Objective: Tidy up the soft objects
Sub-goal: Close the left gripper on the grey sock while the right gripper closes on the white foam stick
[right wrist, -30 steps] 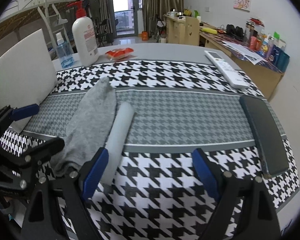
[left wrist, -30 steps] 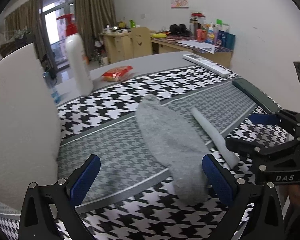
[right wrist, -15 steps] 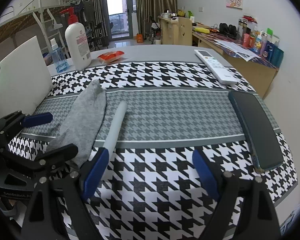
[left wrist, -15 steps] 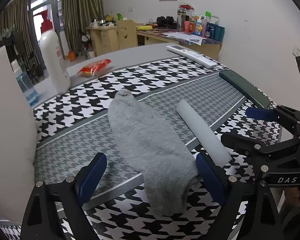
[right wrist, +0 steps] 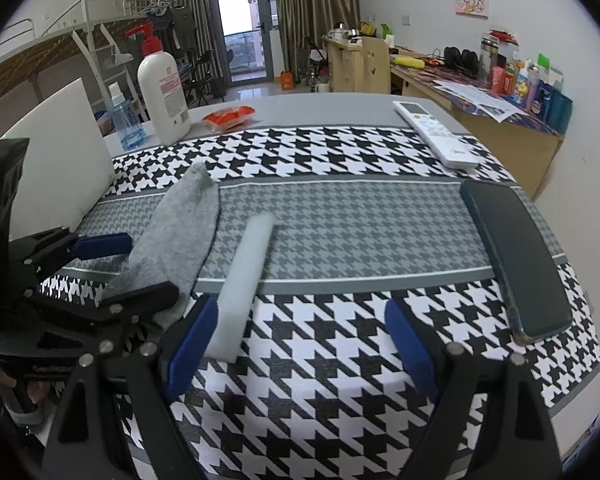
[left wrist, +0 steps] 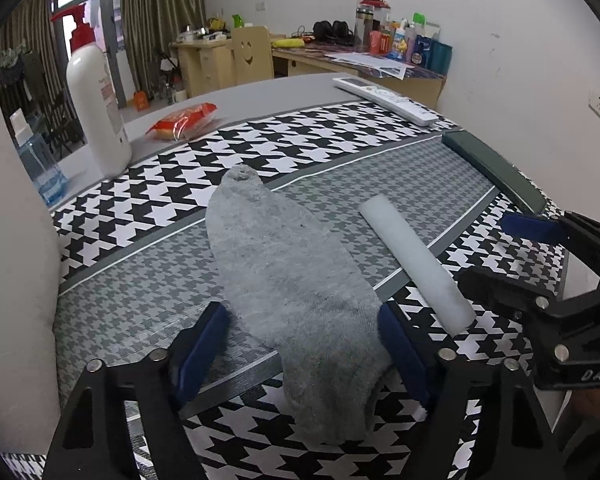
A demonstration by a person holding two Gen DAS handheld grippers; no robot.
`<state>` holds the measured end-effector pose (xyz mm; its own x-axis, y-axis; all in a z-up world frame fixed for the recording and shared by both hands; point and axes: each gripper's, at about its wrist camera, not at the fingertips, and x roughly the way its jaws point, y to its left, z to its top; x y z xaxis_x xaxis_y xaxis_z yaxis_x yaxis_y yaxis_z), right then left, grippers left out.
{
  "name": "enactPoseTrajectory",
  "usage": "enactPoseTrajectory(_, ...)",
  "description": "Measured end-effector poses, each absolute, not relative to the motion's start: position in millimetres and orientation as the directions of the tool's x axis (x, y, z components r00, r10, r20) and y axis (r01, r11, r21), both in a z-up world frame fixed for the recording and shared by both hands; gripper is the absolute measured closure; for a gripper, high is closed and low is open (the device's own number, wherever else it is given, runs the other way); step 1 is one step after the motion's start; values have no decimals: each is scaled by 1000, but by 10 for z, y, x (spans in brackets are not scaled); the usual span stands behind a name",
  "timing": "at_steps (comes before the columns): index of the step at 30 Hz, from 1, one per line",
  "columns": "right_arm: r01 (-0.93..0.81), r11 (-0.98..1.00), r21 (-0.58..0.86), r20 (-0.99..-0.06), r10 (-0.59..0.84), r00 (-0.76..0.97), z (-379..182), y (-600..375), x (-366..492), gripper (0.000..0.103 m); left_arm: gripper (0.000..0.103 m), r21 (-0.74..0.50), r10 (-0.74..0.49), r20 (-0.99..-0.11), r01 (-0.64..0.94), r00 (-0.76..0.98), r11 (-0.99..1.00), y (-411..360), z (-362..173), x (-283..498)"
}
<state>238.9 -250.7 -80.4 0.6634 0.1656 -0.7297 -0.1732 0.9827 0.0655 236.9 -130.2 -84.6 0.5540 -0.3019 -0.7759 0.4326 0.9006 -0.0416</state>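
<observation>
A grey sock (left wrist: 288,280) lies flat on the houndstooth cloth, toe pointing away. My left gripper (left wrist: 304,344) is open and straddles the sock's near end, one blue pad on each side. A pale foam tube (left wrist: 416,264) lies just right of the sock. In the right wrist view the sock (right wrist: 180,236) is at the left and the foam tube (right wrist: 246,276) runs up from beside my left pad. My right gripper (right wrist: 296,340) is open and empty, over the cloth just right of the tube's near end.
A dark flat case (right wrist: 516,256) lies at the cloth's right edge. A white remote (right wrist: 436,132), a red snack packet (right wrist: 228,116), a lotion pump bottle (right wrist: 164,96) and a small blue bottle (right wrist: 126,124) stand at the back. A white board (right wrist: 56,144) stands left.
My left gripper has moved forward and right until its pads flank the sock's near end, and the jaws have narrowed. My right gripper has shifted slightly toward the foam tube.
</observation>
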Motion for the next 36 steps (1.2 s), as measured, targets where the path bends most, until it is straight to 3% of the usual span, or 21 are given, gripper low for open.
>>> enactPoseTrajectory(3, -177, 982, 68, -733, 170, 659, -814, -2500, 2392, 14, 28, -38, -300, -776, 434, 555, 900, -1314, -843, 2383)
enactPoseTrajectory(9, -189, 980, 69, -736, 178, 654, -827, -2463, 2401, 14, 41, -25, -294, -773, 436, 562, 900, -1323, -841, 2398)
enactPoseTrajectory(15, -197, 978, 69, -741, 182, 646, -836, -2410, 2409, 14, 64, -18, -292, -767, 436, 571, 900, -1310, -831, 2411)
enactPoseTrajectory(17, -208, 976, 70, -739, 191, 646, -839, -2377, 2406, 14, 78, -14, -293, -766, 442, 571, 897, -1310, -827, 2410)
enactPoseTrajectory(20, -215, 974, 72, -744, 196, 639, -854, -2331, 2411, 14, 86, -28, -304, -765, 443, 567, 896, -1287, -825, 2417)
enactPoseTrajectory(30, -220, 974, 48, -753, 180, 633, -851, -2197, 2447, 16, 87, -67, -339, -726, 429, 599, 901, -1130, -649, 2320)
enactPoseTrajectory(36, -200, 979, 44, -776, 159, 611, -921, -2141, 2499, 31, 87, -66, -349, -705, 433, 617, 899, -1051, -577, 2212)
